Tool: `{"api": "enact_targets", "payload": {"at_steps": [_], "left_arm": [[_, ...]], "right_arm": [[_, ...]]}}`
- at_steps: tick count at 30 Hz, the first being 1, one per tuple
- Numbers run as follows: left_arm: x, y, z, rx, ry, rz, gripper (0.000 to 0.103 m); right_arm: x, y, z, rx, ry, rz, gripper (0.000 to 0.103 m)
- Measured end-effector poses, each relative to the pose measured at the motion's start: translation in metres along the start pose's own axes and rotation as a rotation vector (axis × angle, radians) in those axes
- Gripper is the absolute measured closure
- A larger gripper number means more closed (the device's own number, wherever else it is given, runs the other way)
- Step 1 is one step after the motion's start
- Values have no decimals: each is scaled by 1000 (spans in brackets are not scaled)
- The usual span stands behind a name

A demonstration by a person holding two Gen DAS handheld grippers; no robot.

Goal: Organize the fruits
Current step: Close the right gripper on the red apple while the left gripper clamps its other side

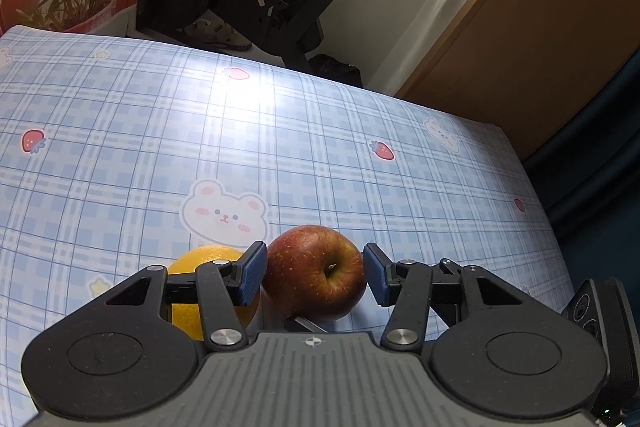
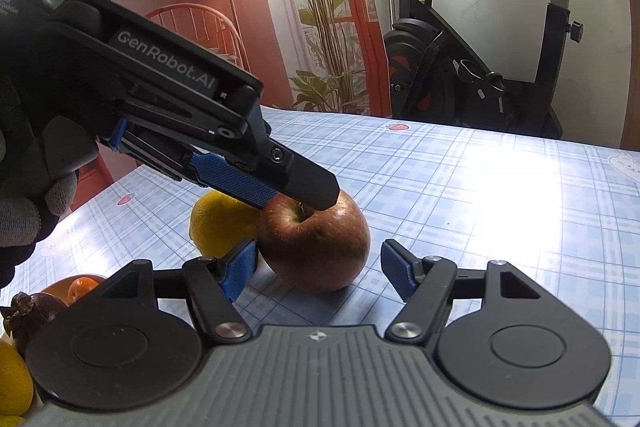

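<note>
- Two fruits sit loose on the checked tablecloth point(image 1: 320, 131): a red apple point(image 1: 316, 273) and a yellow orange point(image 1: 208, 259) touching it on its left side
- left gripper point(image 1: 314, 273) brackets the apple, blue pads at either flank; the left wrist view suggests contact, or very nearly, but I cannot tell if it is squeezing
- right wrist view shows that same left gripper from outside, angled down with its tip over the apple's stem dimple, so the apple is not lifted, still resting on the cloth
- right gripper point(image 2: 318, 273) spread, its pads apart from the apple: left pad just beside it, right pad with a clear gap; holding nothing
- Progress, as a judgement: early to mid; some fruit looks already gathered at the near left corner of the right wrist view: a small orange fruit point(image 2: 82, 285), a dark purple fruit point(image 2: 34, 311), a yellow one point(image 2: 12, 379); whether they sit in a bowl cannot be told
- Left to do: apple and yellow orange both need moving to that group
- Only the right wrist view shows the gathered fruit and the gloved hand point(image 2: 24, 211) on the left tool
- Only the left wrist view shows the far right table edge and the wooden cabinet point(image 1: 532, 39)
- Exercise bike point(image 2: 480, 67) stands behind the table in both
</note>
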State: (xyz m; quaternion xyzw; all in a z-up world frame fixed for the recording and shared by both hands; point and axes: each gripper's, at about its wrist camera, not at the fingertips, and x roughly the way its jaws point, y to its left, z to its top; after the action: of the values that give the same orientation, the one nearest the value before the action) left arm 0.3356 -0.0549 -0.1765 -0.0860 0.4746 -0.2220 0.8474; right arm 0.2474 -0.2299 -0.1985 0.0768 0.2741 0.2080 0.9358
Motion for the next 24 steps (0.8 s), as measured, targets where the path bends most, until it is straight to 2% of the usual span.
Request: {"api": "enact_targets", "payload": {"at_steps": [4, 13, 17, 24], "left_arm": [[1, 2, 1, -19, 3, -8, 50], [2, -3, -2, -14, -3, 20, 52], [5, -7, -5, -31, 21, -15, 52], [9, -18, -5, -32, 11, 14, 51]], "right_arm": [[7, -5, 2, 26, 39, 6, 33], [2, -8, 1, 44, 17, 23, 33], [1, -13, 0, 63, 15, 25, 32], [-3, -16, -1, 86, 31, 12, 33]]}}
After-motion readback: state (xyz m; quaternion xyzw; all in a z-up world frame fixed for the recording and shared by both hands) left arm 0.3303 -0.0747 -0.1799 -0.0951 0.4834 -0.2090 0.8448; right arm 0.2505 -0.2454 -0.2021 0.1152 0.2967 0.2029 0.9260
